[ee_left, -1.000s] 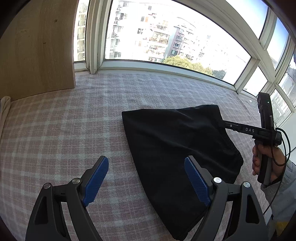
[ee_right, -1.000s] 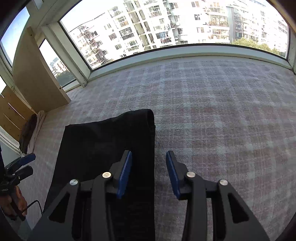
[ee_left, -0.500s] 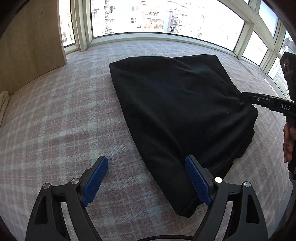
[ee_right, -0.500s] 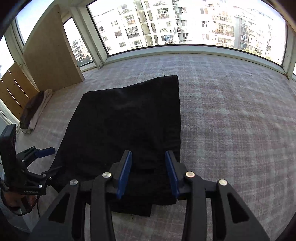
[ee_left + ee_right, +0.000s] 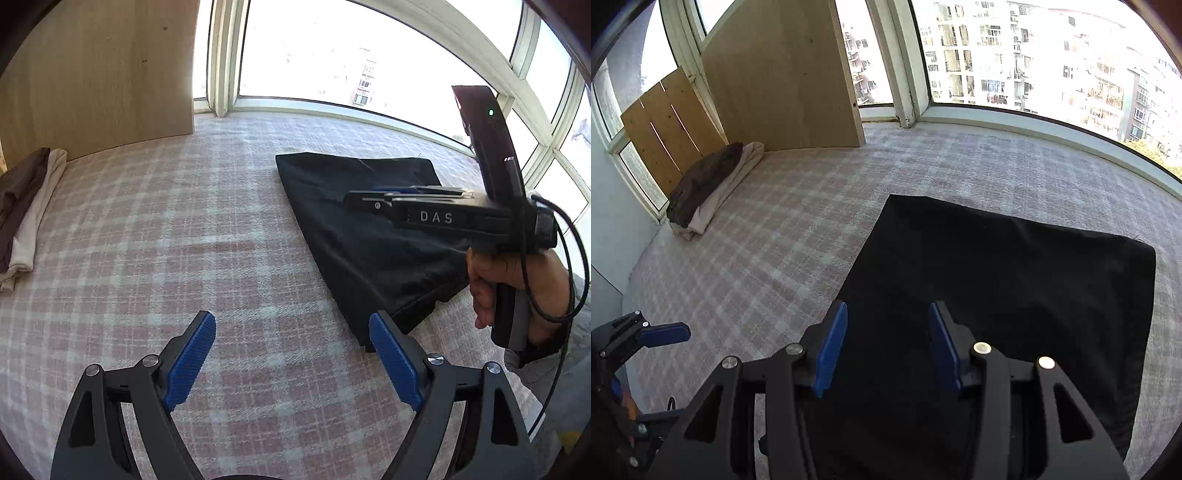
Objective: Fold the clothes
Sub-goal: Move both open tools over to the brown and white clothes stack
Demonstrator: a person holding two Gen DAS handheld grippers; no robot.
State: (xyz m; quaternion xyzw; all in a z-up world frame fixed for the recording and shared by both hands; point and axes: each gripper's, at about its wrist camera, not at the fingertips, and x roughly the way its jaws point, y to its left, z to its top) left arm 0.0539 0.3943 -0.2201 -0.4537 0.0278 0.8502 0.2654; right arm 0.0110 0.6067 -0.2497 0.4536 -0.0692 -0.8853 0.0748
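A black garment [image 5: 373,236] lies flat and folded on the pink checked blanket [image 5: 184,229]. My left gripper [image 5: 291,347] is open above the blanket, just left of the garment's near corner, holding nothing. My right gripper [image 5: 886,332] hovers open over the black garment [image 5: 1015,273], empty. In the left wrist view the right gripper [image 5: 364,202] shows side-on above the garment, held by a hand [image 5: 495,280]. The left gripper's blue pad [image 5: 663,334] shows at the right wrist view's lower left.
A stack of folded clothes, brown on cream [image 5: 22,206] [image 5: 709,184], lies at the blanket's left edge by a wooden board [image 5: 783,74]. Windows [image 5: 1034,62] ring the far side. A cable [image 5: 569,295] hangs from the right gripper.
Both grippers have swung left and pulled back; the garment now sits further right in the left view. The folded stack and wooden board have come into view. Both stay open.
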